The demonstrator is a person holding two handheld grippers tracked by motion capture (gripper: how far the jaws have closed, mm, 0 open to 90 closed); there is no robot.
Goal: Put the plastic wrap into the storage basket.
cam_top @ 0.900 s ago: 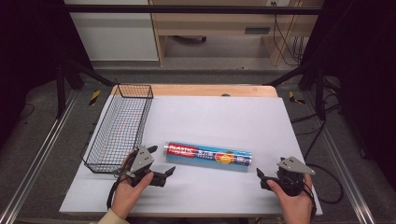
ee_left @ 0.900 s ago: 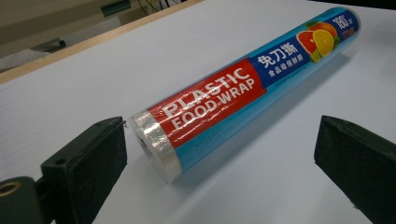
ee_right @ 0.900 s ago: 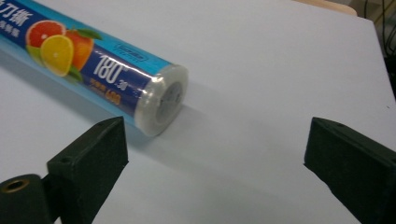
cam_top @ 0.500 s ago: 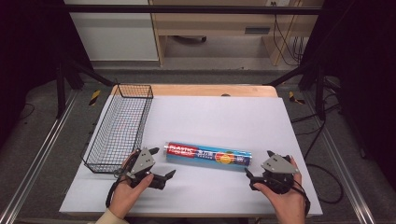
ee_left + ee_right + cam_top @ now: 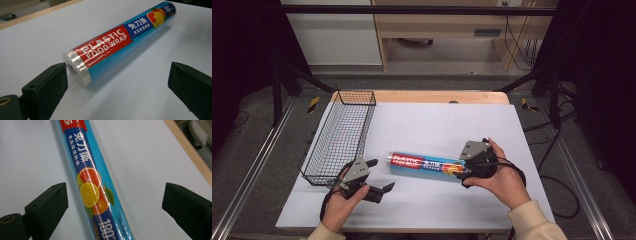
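Right claw (image 5: 113,202) straddles wrap roll (image 5: 93,187) — jaws wide.

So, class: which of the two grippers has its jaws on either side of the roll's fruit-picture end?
The right gripper: its open jaws straddle the plastic wrap roll at the citrus picture. The left gripper stands short of the red end.

1. In the high view the right gripper (image 5: 467,169) and the hand (image 5: 497,175) holding it cover the right end of the plastic wrap roll (image 5: 424,164).
2. In the right gripper view both ends of the roll (image 5: 95,182) are cut off by the picture's edges.
3. The small print on the roll's label is too fine to read.
4. In the left gripper view the left jaw hides part of the roll's near end.
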